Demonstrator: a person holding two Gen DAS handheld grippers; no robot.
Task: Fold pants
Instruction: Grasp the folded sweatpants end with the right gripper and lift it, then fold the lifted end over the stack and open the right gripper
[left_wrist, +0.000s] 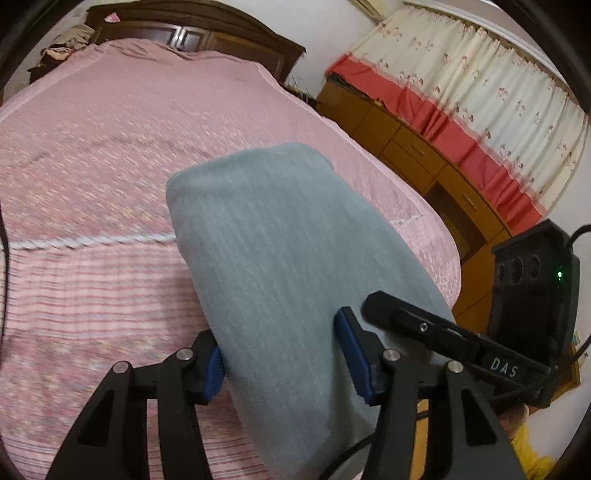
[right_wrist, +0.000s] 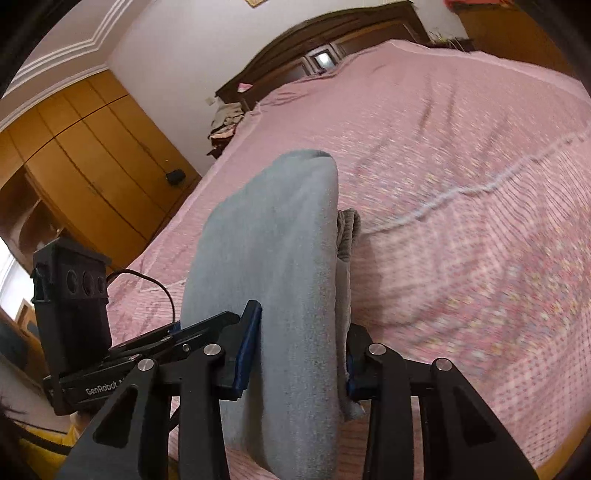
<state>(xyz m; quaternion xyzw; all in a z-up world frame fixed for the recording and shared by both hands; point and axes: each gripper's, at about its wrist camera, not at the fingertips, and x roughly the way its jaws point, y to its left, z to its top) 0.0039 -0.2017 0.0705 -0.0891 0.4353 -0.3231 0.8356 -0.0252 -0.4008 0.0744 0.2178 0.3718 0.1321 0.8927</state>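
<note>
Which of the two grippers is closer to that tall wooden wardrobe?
Left. The left gripper sits on the wardrobe side of the grey pants; the right gripper holds their other side.

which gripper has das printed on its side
The right gripper: DAS lettering shows on its side in the left wrist view; the left gripper reads GenRobot.

The bed (left_wrist: 110, 155) wore a pink patterned cover; grey folded pants (left_wrist: 280, 258) lay near its edge.
</note>
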